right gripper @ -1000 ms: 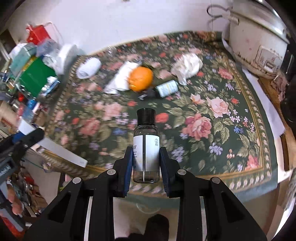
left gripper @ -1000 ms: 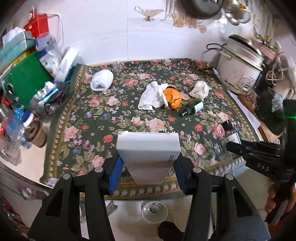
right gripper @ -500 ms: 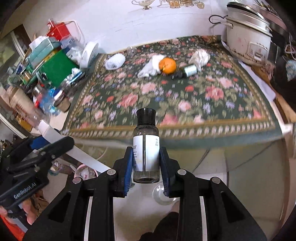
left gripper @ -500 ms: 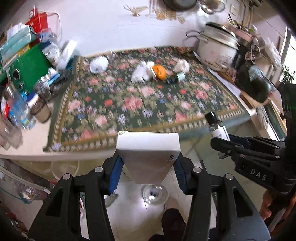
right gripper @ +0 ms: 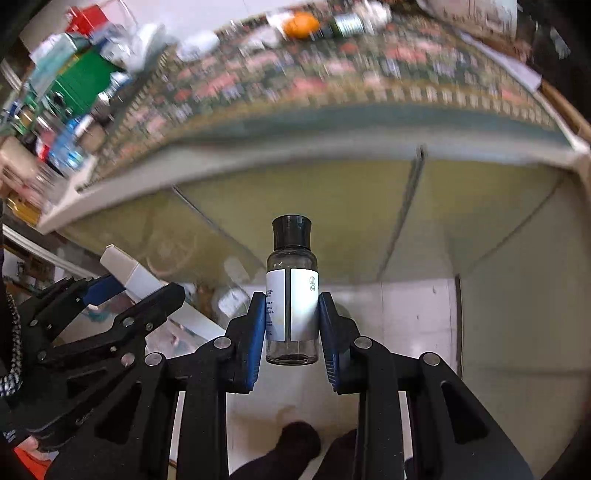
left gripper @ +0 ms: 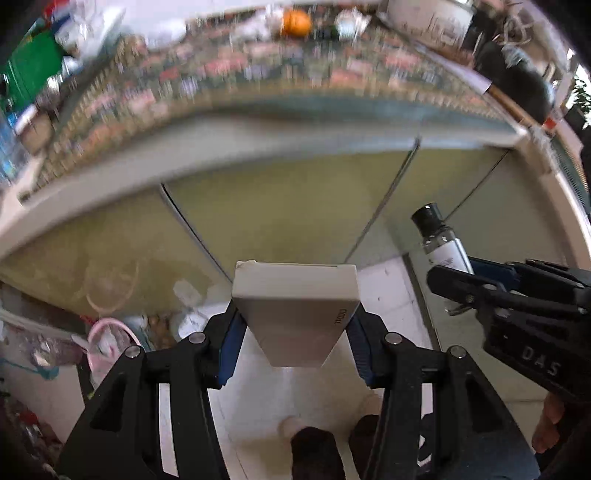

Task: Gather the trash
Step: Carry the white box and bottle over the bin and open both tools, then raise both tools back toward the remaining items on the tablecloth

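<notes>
In the lower centre of my left view, the left tongs (left gripper: 295, 332) are clamped on a flat white box (left gripper: 295, 299). In the right view the right tongs (right gripper: 291, 328) grip a small clear bottle (right gripper: 291, 295) upright by its labelled body, black cap up. Beyond both stand olive cabinet doors (right gripper: 332, 206) under the bench (right gripper: 258, 155). On its blurred floral cloth (right gripper: 295, 85), at the top, lies an orange (right gripper: 301, 24).
</notes>
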A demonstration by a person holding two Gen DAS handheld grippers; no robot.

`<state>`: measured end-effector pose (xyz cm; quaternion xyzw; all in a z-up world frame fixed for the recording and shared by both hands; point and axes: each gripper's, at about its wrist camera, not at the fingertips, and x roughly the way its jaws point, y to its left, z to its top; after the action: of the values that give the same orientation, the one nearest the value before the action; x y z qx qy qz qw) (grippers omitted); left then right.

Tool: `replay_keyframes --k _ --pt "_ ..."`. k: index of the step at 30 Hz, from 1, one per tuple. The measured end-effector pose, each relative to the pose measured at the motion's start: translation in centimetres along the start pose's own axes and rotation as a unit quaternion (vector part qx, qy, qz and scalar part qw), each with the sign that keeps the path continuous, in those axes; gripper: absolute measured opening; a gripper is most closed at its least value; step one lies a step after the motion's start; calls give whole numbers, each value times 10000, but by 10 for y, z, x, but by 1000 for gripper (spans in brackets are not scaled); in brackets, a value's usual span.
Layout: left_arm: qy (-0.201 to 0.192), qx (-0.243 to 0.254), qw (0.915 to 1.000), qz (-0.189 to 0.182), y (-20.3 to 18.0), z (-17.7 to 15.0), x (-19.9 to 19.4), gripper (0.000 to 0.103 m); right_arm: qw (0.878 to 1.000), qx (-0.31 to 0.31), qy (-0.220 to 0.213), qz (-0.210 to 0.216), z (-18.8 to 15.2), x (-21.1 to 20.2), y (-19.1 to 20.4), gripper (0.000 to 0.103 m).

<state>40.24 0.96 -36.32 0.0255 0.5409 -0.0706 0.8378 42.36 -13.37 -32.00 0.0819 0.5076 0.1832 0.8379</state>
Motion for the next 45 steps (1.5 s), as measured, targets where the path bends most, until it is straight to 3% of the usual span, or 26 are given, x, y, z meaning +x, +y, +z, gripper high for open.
replay_keyframes --k 8,16,27,38,45 --pt "421 -601 9973 -79 -2 -43 116 50 9984 -48 550 78 -36 92 -55 26" --pt "731 -860 9934 -184 4 -91 242 50 9971 -68 747 151 -63 196 -95 26" --pt "918 -1068 9889 -479 15 -127 364 50 9961 -240 780 342 -82 283 -106 26" --pt "1138 -1289 9842 -415 36 -150 386 50 9920 -306 1047 628 -86 325 -94 27" --pt "1120 -1284 9849 -308 44 -144 347 50 9911 -270 1169 585 -78 313 -95 27"
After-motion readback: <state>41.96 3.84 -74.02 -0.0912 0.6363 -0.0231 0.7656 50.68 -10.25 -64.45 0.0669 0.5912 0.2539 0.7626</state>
